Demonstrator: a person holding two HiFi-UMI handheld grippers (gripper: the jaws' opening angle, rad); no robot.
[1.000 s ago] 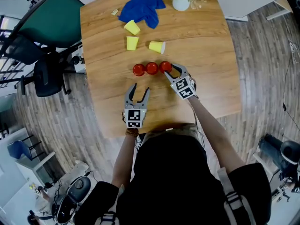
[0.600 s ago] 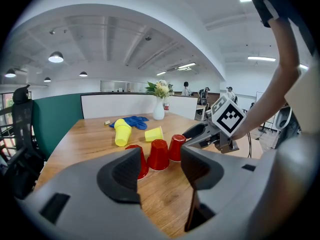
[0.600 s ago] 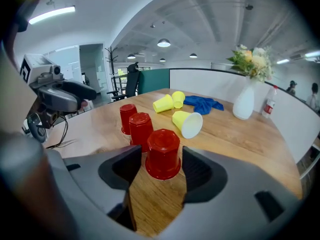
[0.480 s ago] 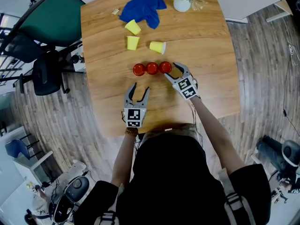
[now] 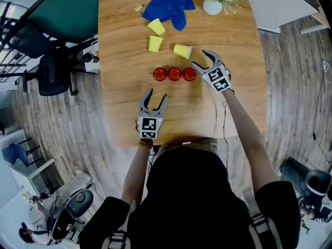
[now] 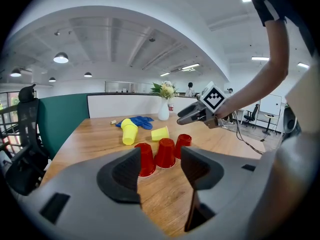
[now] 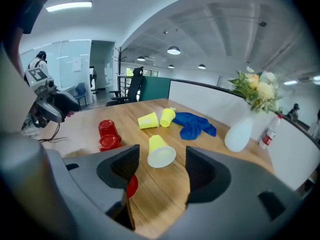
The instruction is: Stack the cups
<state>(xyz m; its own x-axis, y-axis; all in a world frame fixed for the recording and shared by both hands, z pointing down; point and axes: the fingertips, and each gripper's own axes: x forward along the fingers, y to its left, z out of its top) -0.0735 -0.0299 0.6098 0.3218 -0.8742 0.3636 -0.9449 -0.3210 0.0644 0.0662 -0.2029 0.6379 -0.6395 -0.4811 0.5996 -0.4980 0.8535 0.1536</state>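
Head view: three red cups (image 5: 175, 73) stand mouth-down in a tight row mid-table (image 5: 233, 102). My left gripper (image 5: 157, 95) is on the near side of them, jaws spread wide with nothing between. Left gripper view puts the red row straight ahead, clear of the tips.

My right gripper (image 5: 201, 58) is past the row's right end, aimed at a yellow cup (image 5: 182, 51) lying on its side, mouth toward me. Right jaws have just been opening. The pads touch nothing, and in the right gripper view that cup lies just ahead, in line with the gap.

Two more yellow cups (image 5: 155, 43) sit farther off, close to a blue cloth (image 5: 168, 9). A white vase (image 5: 212, 5) with flowers is at the far edge.
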